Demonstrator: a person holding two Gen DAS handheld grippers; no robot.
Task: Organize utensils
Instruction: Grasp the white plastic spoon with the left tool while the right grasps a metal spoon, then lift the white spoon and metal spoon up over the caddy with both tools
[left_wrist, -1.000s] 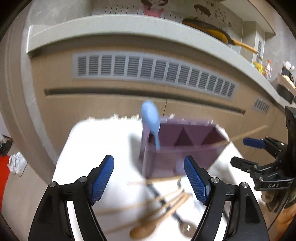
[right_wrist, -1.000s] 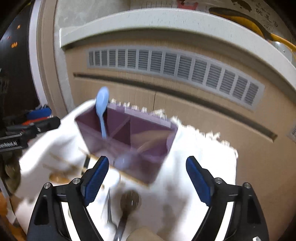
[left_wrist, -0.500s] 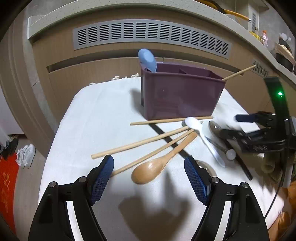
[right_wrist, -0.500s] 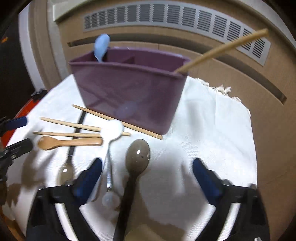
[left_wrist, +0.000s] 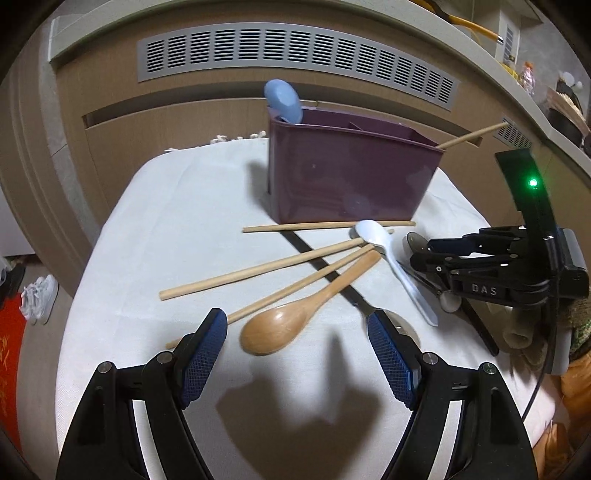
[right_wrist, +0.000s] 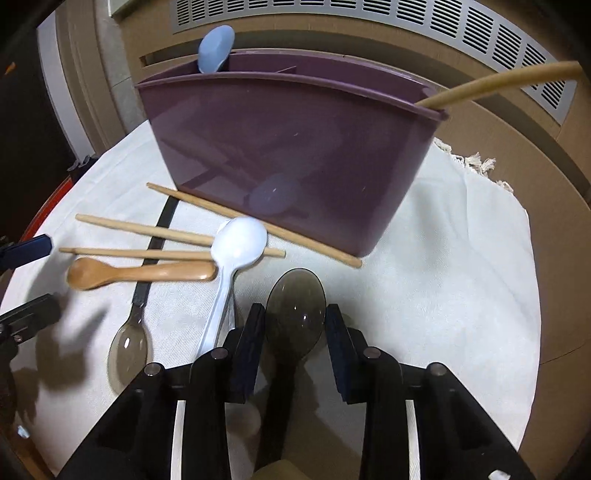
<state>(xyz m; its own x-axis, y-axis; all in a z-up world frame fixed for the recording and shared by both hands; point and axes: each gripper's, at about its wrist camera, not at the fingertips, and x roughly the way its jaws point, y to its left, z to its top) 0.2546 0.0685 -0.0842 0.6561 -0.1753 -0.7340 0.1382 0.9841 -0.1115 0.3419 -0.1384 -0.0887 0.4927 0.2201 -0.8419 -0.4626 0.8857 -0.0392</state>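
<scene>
Left gripper (left_wrist: 297, 334) spread wide, holding nothing, poised over the wooden spoon (left_wrist: 295, 319), bowl near, handle running far-right. Chopsticks (left_wrist: 258, 271) fanned just beyond, a white spoon (right_wrist: 231, 266) across their tips. Purple caddy (left_wrist: 351, 173) far, with a blue spoon (left_wrist: 282, 99) and one chopstick inside. Right gripper (right_wrist: 295, 325) narrowed around the smoky spoon (right_wrist: 295, 314), pads flanking the bowl; contact unclear. Handle running back between the jaws, so right nearest.

Loose spoons (left_wrist: 295, 325) and chopsticks (left_wrist: 258, 271) lie before the purple caddy (left_wrist: 351, 177).
</scene>
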